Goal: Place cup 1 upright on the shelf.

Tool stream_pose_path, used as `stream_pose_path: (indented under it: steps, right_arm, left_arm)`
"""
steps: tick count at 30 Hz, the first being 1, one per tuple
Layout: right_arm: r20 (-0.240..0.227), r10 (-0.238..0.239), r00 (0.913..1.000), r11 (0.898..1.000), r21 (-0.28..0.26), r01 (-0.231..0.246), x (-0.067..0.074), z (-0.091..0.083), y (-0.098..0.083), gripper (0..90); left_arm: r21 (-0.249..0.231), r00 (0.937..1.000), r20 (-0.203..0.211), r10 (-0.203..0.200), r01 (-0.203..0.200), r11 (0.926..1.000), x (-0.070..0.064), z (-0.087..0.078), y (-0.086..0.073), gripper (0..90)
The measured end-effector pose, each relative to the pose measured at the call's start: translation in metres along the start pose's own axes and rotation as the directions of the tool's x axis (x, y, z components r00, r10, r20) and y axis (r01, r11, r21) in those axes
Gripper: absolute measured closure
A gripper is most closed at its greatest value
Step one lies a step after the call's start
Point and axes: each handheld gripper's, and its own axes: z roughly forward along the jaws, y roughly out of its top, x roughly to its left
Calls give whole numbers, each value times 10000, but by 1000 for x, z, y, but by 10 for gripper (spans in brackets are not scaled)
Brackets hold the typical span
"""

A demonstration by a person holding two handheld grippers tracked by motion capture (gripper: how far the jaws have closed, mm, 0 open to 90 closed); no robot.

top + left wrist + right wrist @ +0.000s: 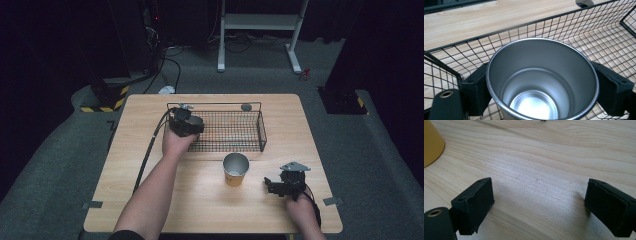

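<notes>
Left claw [541,85] grips round steel cup [541,82] | right claw [539,205] wide, bare

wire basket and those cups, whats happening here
A person works at a wooden table with a gripper in each hand. The left gripper is clamped on a metal cup, holding it upright at the left end of the wire basket. The right gripper rests open on the table, holding nothing, to the right of a yellow cup standing in front of the basket.

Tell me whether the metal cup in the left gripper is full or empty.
Empty: the left gripper view looks straight into the metal cup and shows its bare, shiny bottom.
</notes>
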Motion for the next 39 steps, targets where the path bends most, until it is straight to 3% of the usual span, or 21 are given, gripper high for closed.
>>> stream_pose_path:
  steps: [7,11,25,39]
  right_arm:
    - [2,14,10000,10000,-5,-14,0,0,0,78]
    - [12,1,10000,10000,-17,-1,0,0,0,79]
    - [-8,48,10000,10000,4,-48,1,0,0,80]
    - [-10,62,10000,10000,12,-62,1,0,0,80]
  left_arm:
    - [76,10000,47,-47,46,10000,-1,2,0,145]
    - [319,9999,-15,159,-158,9994,-1,5,-1,145]
    - [740,9999,148,19,-30,9973,0,9,-4,143]
    - [1062,9991,204,373,-392,9936,1,3,-8,141]
